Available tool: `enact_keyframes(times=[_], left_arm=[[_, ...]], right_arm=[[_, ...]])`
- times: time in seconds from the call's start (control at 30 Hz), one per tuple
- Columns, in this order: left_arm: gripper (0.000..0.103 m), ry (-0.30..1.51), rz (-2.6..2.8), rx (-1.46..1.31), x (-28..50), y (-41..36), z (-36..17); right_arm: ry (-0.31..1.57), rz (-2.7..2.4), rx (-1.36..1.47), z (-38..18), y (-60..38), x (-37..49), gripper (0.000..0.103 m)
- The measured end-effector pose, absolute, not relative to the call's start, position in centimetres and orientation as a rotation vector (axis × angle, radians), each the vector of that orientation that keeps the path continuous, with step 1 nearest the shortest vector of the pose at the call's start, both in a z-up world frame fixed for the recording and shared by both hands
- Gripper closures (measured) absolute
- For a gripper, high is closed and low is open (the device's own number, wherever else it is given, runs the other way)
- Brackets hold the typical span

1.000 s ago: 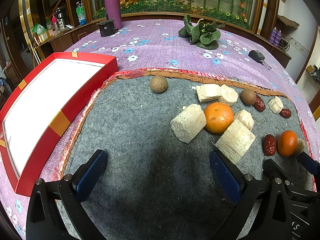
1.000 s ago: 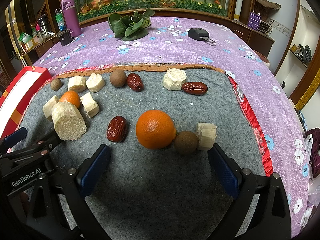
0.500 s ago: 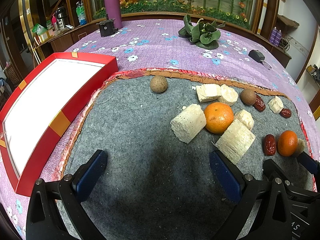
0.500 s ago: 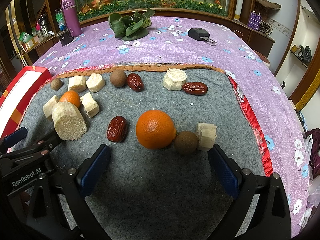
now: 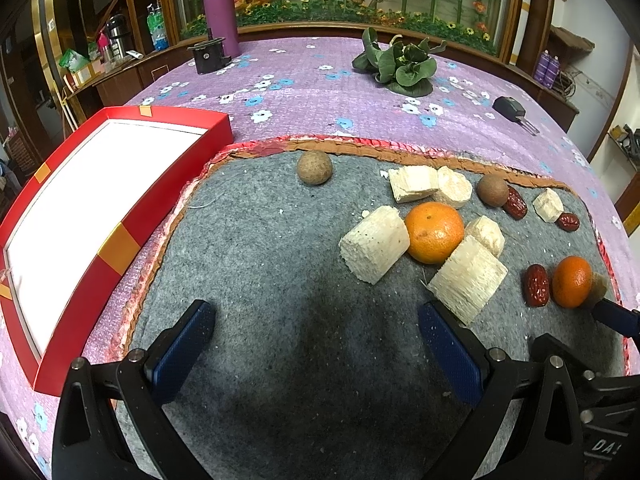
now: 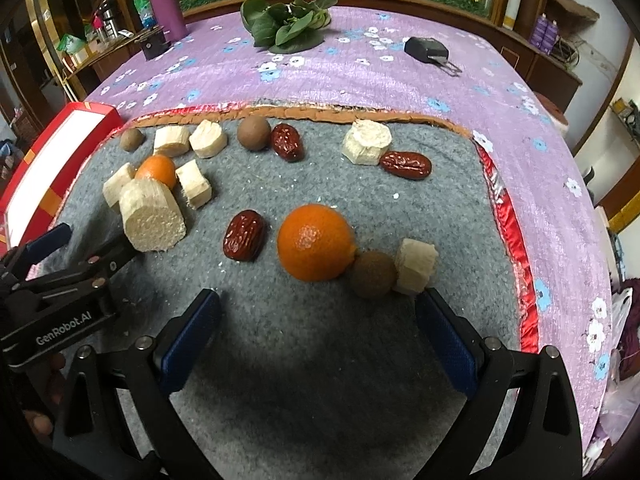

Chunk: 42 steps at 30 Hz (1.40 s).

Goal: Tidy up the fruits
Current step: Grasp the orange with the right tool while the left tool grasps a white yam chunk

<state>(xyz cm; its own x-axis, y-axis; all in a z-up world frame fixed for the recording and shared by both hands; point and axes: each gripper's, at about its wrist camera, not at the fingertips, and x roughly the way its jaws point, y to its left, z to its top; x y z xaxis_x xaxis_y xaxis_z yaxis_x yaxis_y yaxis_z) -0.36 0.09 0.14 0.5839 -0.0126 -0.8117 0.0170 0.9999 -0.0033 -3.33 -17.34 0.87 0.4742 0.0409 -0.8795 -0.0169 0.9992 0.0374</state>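
Right wrist view: right claw (image 6: 316,344) spread wide, empty, low over grey felt mat (image 6: 320,360) on counter.
Left claw: left claw (image 5: 316,348) also wide open, nothing held, near edge of mat.
Nearest fruit: orange (image 6: 314,248) just beyond right claw, touching a brown round fruit (image 6: 373,274) on its right; red date (image 6: 244,235) just left, apart.
Look: orange glossy, pebbled skin; date wrinkled, dark red; pale fibrous cane chunks (image 6: 152,220) scattered left and far.
Handling, judged: orange firm, fairly light, rolls; grip across its widest middle. Date soft, small; pinch along short axis.
Destination, likely: red box (image 5: 80,208), far left, beside mat.
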Motion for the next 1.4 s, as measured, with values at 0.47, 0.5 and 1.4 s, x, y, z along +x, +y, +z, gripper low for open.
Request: enact_keyframes(times=[0.47,0.5,1.4], left_arm=[[0.001,0.961,-0.013,0.039,-0.6,-0.3,0.4],[0.001,0.965,-0.014,0.04,-0.6,-0.3,0.4],[0.001,0.955,0.039,0.04,0.0,2.2,2.9]], right_arm=[[1.023,0.038,0.056,3.1,-19.1,-4.4,0.004],[1.017,0.043,0.055,3.3,-19.3,-4.4,0.004],[1.006,0.181,0.006,3.7,-18.5,-2.8,0.022]])
